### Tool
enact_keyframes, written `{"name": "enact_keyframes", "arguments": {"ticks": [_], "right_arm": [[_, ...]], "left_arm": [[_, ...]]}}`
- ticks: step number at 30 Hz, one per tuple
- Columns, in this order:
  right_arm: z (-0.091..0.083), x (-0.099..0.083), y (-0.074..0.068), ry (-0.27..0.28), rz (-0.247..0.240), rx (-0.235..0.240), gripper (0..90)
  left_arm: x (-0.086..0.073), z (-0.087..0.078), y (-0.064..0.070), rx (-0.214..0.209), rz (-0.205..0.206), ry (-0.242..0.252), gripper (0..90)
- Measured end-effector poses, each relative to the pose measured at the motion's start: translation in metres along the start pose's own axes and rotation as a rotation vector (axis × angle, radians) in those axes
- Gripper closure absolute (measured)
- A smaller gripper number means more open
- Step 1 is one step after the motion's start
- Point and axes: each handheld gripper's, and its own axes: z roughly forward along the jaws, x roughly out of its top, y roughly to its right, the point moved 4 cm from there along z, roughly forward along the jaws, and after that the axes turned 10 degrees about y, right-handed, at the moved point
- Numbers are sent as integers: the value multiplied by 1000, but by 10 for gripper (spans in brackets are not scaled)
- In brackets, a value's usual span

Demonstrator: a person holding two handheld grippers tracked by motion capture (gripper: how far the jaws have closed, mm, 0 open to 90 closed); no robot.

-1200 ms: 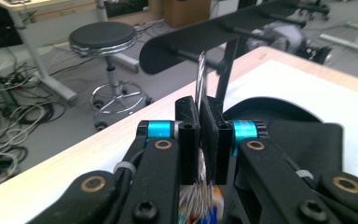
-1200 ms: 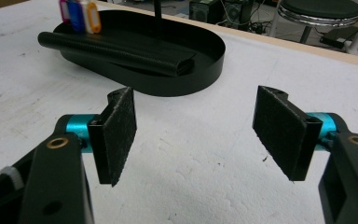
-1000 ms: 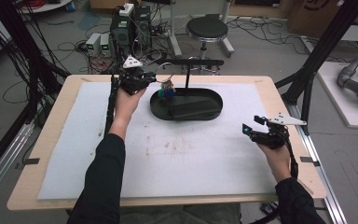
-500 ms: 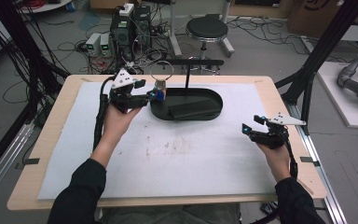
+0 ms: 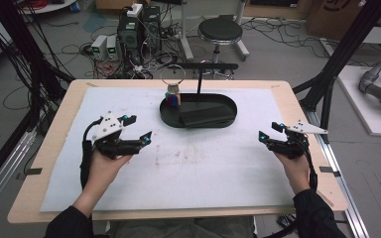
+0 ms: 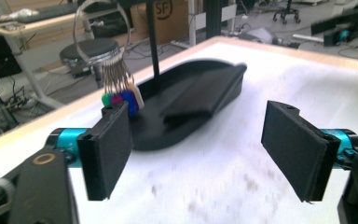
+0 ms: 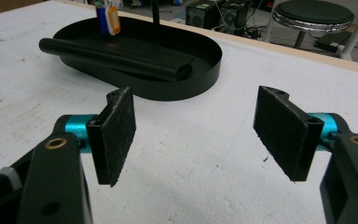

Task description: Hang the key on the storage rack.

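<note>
Fingers [image 6: 105,149] of both grippers stand wide apart, empty, above the white mat [image 5: 203,163].

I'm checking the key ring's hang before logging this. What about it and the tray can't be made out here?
- Key ring: high view too small to show what it hangs from.
- Tags: left gripper view, blurred, lower ends behind the gripper's pad.
- Folded black item: right gripper view, too dark to identify.
- Tray: floor partly covered by that item.

Even bright indoor light, soft shadows; left gripper view slightly blurred
</note>
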Motion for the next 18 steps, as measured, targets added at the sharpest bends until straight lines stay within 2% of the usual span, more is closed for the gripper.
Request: {"name": "enact_keyframes", "arguments": {"ticks": [1, 2, 5, 7, 8, 9, 12, 18], "right_arm": [[-1, 1, 0, 3, 0, 0, 298], [-2, 1, 0, 3, 1, -1, 297], [-4, 1, 1, 9, 7, -12, 296], [-3, 1, 2, 10, 6, -19, 292], [-3, 0, 2, 6, 7, -20, 291], [-3, 0, 2, 7, 6, -22, 290], [-3, 0, 2, 11, 5, -28, 285], [-3, -1, 3, 3, 11, -23, 274]], "left_arm": [[-8, -4, -2, 2, -9, -1, 235], [-24, -11, -5, 16, -33, 2, 235], [-41, -17, -13, 39, -28, -28, 235], [-43, -18, -16, 51, -26, -39, 235], [-43, -22, -21, 66, -49, -19, 235], [-42, -23, -23, 76, -50, -10, 235], [-41, -27, -25, 87, -30, 1, 235], [-43, -29, -27, 100, -31, -10, 235]]}}
